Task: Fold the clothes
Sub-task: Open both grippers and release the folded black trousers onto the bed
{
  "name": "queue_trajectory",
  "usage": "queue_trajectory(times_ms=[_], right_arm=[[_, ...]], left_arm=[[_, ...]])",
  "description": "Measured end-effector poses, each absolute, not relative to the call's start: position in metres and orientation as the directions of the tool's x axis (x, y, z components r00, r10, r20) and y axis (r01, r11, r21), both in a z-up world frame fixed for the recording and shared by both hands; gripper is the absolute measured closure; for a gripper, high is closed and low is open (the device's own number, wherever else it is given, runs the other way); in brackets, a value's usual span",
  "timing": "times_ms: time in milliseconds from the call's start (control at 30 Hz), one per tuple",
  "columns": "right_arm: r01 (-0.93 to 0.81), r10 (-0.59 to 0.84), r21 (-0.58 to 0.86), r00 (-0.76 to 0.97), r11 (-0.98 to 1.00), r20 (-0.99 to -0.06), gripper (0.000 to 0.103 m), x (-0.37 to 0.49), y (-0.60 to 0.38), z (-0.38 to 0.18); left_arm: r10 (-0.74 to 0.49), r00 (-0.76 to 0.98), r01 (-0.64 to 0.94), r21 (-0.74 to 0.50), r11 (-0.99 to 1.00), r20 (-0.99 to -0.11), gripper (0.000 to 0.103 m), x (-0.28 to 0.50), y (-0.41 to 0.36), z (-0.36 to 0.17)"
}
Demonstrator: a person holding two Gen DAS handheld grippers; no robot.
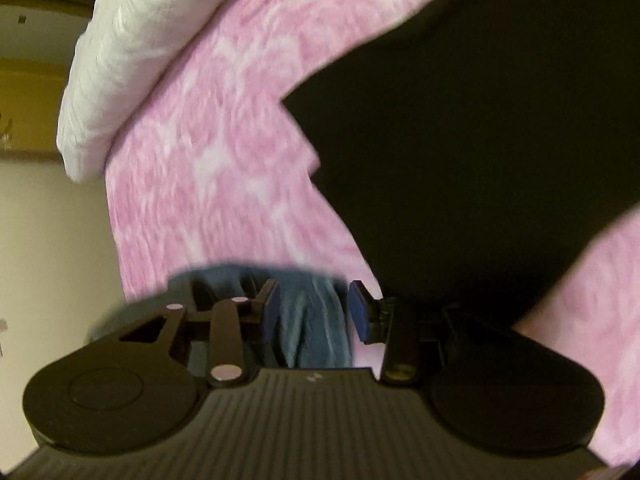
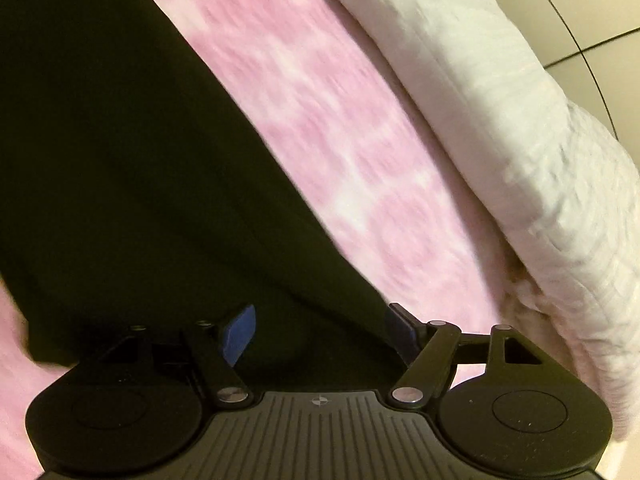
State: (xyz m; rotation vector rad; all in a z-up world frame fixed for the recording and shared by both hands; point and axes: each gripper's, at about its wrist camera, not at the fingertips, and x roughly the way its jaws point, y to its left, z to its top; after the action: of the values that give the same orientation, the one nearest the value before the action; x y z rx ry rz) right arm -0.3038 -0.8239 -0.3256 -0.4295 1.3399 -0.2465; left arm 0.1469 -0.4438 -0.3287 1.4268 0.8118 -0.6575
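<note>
- Black garment [image 1: 480, 120] spread flat on pink rose-patterned bedcover [image 1: 208, 152], ahead of and to the right of left gripper [image 1: 314, 312].
- Stepped, notched edge of garment running diagonally ahead of left gripper; bare bedcover left of that edge, open for moving.
- White quilted blanket [image 1: 116, 60] bordering far-left edge of bedcover; pale floor [image 1: 48, 240] beyond, further left.
- Left gripper: jaws partly apart, blue pads [image 1: 358, 312] clear of black garment. Blue denim-like fabric [image 1: 312, 320] seen in the gap and below; pads not pressing on it, nothing grasped. Whether that fabric is touched: cannot tell.
- Right wrist view: black garment [image 2: 120, 160] filling left and centre, straight diagonal edge running down toward right finger.
- Bare pink bedcover [image 2: 320, 120] right of that edge, free strip up to white quilted blanket [image 2: 520, 140]; tiled floor [image 2: 580, 8] at far right.
- Right gripper [image 2: 322, 334]: jaws wide apart, released; black garment lying between and under blue pads [image 2: 240, 334], not pinched.
- Both views motion-blurred; fine fabric detail unreadable.
</note>
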Motion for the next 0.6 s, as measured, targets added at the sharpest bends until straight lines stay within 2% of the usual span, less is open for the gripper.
queue_trajectory(times_ms=[233,367,600], right_arm=[[-0.202,-0.236,-0.307,0.31,0.93,-0.921,0.031,-0.289,-0.712,-0.329],[-0.309,-0.18,-0.307,0.378,0.9,-0.908,0.031,-0.288,-0.657,-0.322],[-0.35,-0.068,-0.249,0.455,0.903,-0.888,0.031,-0.278,-0.607,-0.315]], left_arm=[[0.043,0.587,0.806,0.589,0.062,-0.808,0.067,0.098,-0.397,-0.324],[0.012,0.618,0.786,0.618,0.002,-0.786,0.065,0.065,-0.378,-0.325],[-0.06,0.64,0.75,0.64,-0.168,-0.766,0.064,0.009,-0.363,-0.325]])
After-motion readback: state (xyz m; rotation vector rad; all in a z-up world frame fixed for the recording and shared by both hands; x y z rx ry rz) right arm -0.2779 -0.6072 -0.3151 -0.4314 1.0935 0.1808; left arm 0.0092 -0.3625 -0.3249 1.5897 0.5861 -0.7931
